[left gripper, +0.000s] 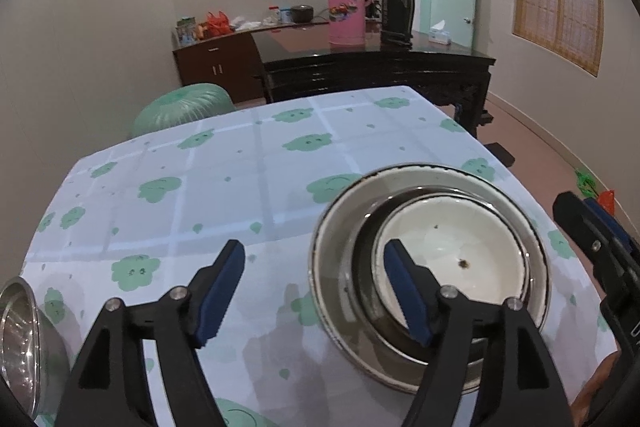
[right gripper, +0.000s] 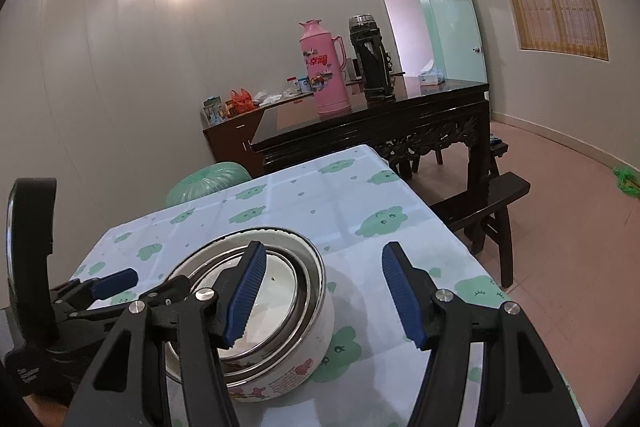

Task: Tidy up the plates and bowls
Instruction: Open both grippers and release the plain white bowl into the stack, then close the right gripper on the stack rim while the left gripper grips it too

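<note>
A nest of bowls stands on the green-flowered tablecloth (left gripper: 200, 187). A large enamel bowl (left gripper: 332, 227) holds a steel bowl (left gripper: 360, 267), and a white bowl (left gripper: 460, 251) lies innermost. My left gripper (left gripper: 316, 283) is open; its right finger hangs over the white bowl's left rim and its left finger over bare cloth. In the right wrist view the enamel bowl (right gripper: 316, 347) shows its painted white wall. My right gripper (right gripper: 324, 291) is open, its left finger in front of the bowls' inside and its right finger over the cloth. Neither gripper's pads press on anything.
A second steel bowl (left gripper: 18, 339) sits at the table's near left corner. Behind the table stands a dark wooden sideboard (right gripper: 400, 119) with a pink thermos (left gripper: 346, 3) and a black flask (left gripper: 396, 7). A dark bench (right gripper: 480, 203) stands by the table's right edge.
</note>
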`<state>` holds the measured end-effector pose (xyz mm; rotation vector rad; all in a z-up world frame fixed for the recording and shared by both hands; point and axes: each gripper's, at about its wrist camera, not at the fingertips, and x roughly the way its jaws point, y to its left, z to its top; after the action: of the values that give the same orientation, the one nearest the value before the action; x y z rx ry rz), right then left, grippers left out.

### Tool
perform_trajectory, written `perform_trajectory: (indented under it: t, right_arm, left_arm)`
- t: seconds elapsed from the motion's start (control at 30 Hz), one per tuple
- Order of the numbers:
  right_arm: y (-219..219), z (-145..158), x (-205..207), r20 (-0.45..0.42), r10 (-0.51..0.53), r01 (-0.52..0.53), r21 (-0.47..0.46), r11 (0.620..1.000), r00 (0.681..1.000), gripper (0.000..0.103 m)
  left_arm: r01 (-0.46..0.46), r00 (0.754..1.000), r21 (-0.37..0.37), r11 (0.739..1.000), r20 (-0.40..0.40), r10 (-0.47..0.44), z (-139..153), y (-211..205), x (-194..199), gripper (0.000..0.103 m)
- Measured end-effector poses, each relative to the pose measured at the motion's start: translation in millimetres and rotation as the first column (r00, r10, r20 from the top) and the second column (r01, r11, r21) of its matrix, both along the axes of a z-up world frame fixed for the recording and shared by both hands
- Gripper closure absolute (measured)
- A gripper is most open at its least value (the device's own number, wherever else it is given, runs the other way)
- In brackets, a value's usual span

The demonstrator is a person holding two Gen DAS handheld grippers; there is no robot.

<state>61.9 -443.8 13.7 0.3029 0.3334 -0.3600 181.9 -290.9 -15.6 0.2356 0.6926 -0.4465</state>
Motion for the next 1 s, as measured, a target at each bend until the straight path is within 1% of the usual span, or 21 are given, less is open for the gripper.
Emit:
perform_trajectory:
  t: [0.1,0.2,0.3,0.33,0.37,0.4,0.5,0.57,0.67,0.83,0.97,1.0]
  right_arm:
    - [1.2,-0.2,-1.2,0.012,-0.005,0.006,-0.019,1.000,1.000,0.040]
    - [3.3,0.5,-4.0,0.032,-0.010,0.011,-0.047,0.999,0.999,0.040]
    - [4.7,0.1,-5.4,0.041,-0.012,0.015,-0.069,0.998,0.999,0.040]
    - [4.9,-0.4,-5.1,0.037,-0.011,0.013,-0.073,0.997,0.999,0.038]
    - [4.9,-0.6,-4.1,0.030,-0.009,0.012,-0.078,0.997,1.000,0.036]
    - [5.5,-0.9,-3.4,0.023,-0.008,0.010,-0.084,0.996,1.000,0.032]
    - [5.9,-1.7,-1.3,0.004,-0.005,0.006,-0.092,0.996,1.000,0.031]
    - [4.4,-2.3,-1.0,-0.008,-0.001,0.000,-0.078,0.997,1.000,0.031]
    - [-0.6,-3.5,-2.1,-0.015,0.016,-0.016,-0.025,1.000,1.000,0.031]
    - [-7.9,-6.2,-8.4,-0.031,0.017,-0.015,0.047,0.999,0.999,0.031]
    - [-10.5,-9.3,-11.5,-0.058,0.054,-0.048,0.099,0.994,0.997,0.031]
    - [-11.9,-9.0,-14.6,-0.049,0.068,-0.062,0.118,0.991,0.996,0.031]
  left_arm:
    - [-0.029,0.999,0.003,1.000,0.023,0.029,-0.2,5.0,-1.4,0.030]
    - [-0.039,0.998,-0.005,0.999,0.043,0.039,0.8,9.5,-4.1,0.029]
    - [-0.032,0.999,-0.004,0.999,0.044,0.032,-0.1,11.5,-7.4,0.017]
    - [-0.032,0.999,0.002,0.999,0.042,0.032,-0.9,11.3,-8.3,0.008]
    - [-0.035,0.998,0.007,0.999,0.045,0.035,-1.7,11.3,-9.7,0.003]
    - [-0.039,0.998,0.012,0.999,0.048,0.039,-2.2,11.1,-10.9,0.002]
    - [-0.041,0.998,0.026,0.999,0.048,0.039,-3.5,11.0,-13.5,0.002]
    - [-0.038,0.999,0.029,0.999,0.034,0.037,-4.4,12.1,-14.0,0.002]
    - [-0.036,0.999,0.035,0.999,0.003,0.036,-7.2,14.1,-12.1,0.002]
    - [-0.041,0.996,0.010,0.999,-0.076,0.042,-9.2,21.1,-8.4,0.002]
    - [-0.049,0.994,-0.011,0.999,-0.096,0.047,-7.2,28.5,-5.7,0.002]
    - [-0.053,0.994,-0.016,0.998,-0.095,0.051,-6.0,30.0,-4.4,0.002]
